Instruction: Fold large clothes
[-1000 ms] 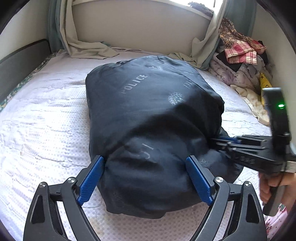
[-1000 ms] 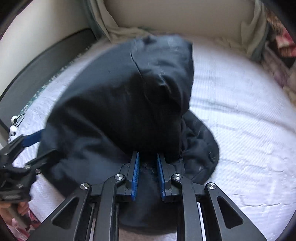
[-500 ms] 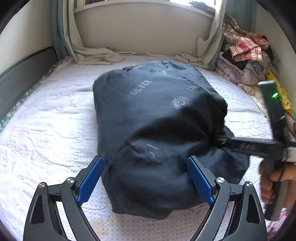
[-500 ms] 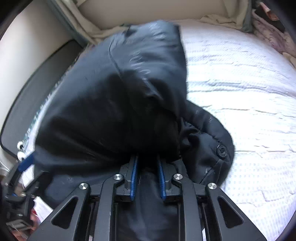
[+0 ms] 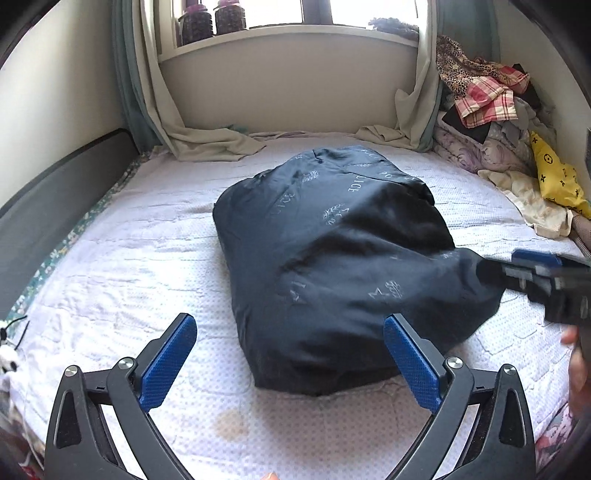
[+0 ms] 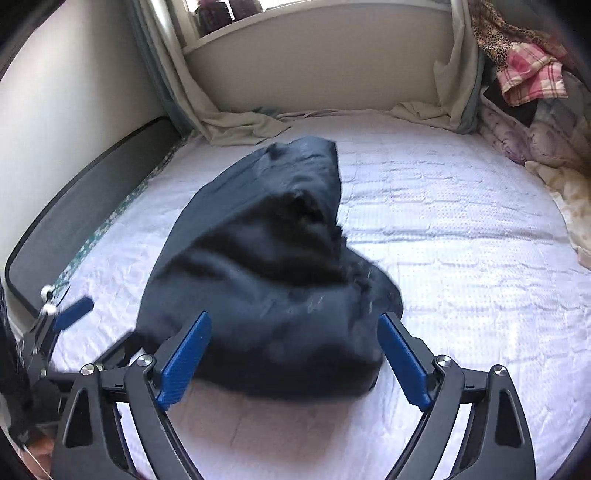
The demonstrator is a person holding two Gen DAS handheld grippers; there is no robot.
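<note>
A folded dark navy jacket (image 5: 332,266) is seen lying as a bulky bundle near the middle of a bed covered by a white textured sheet (image 5: 129,258). In the left wrist view the bundle's long axis is shown running from the near edge of the bed toward the window wall, leaning slightly to the left, with its narrower end pointed at the window (image 5: 332,11). Pale printed lettering and crests are spread across the upper surface. A loose lobe of fabric is pushed out from the bundle's near right side.

The left gripper (image 5: 291,354) is held just short of the jacket's near end, its blue pads spread wide after just having opened further; nothing is gripped. One pad is seen over bare sheet, the other in front of the jacket's near right corner. The right gripper (image 6: 293,354) is shown blurred beside the loose lobe, its jaws having just sprung apart; dark fabric is framed between the pads, but no pad is seen pressing on it.

Curtains (image 5: 192,140) are draped onto the far end of the bed, and a heap of clothes (image 5: 487,110) is piled at the right.
</note>
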